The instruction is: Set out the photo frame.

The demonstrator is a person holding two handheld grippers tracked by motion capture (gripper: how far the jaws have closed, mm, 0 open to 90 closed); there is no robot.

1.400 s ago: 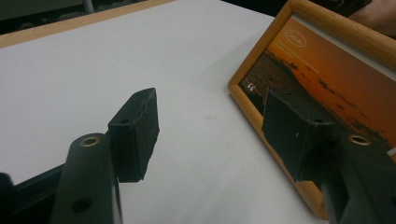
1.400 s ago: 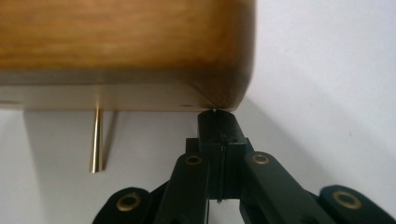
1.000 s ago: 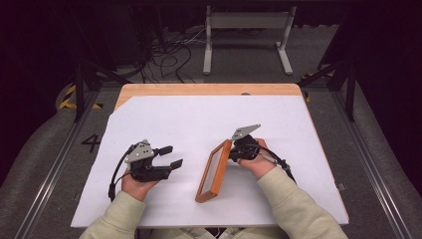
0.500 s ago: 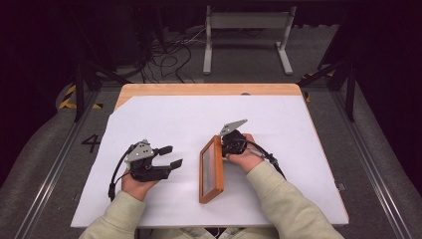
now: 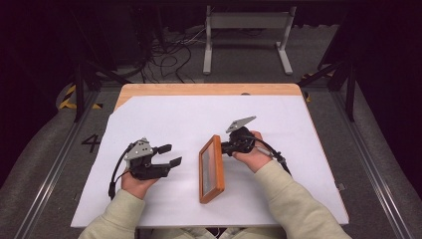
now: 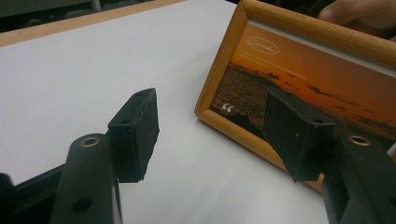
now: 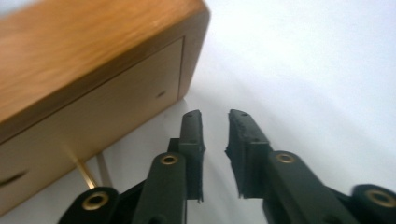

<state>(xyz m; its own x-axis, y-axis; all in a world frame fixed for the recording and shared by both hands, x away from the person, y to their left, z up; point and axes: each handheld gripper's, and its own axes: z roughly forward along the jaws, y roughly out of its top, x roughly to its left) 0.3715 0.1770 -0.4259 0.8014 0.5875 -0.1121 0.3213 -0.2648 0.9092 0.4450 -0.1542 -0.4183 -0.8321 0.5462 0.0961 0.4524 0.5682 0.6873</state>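
- Picture frame (image 5: 211,168) stands tilted on the white sheet (image 5: 164,119), near centre, propped from behind.
- Right gripper (image 7: 215,128): jaws just parted, nothing between them, behind the frame after letting go.
- Left gripper (image 5: 166,155): open, empty, waiting left of it.

Right gripper (image 5: 226,146): its jaws, shut a second ago, have just been opening and now stand a narrow gap apart; the right gripper view shows nothing between the fingers (image 7: 192,133), with the back panel of the wooden picture frame (image 5: 211,168) just beside them. The frame changes pose: a second ago it leans at a diagonal, upper end toward the right hand; now it runs nearly straight away from the person and stands on its long edge on the white tabletop (image 5: 164,119), slightly tilted. The right hand (image 5: 251,152) sits farther toward the table's middle than a second ago, close behind the frame's far end.
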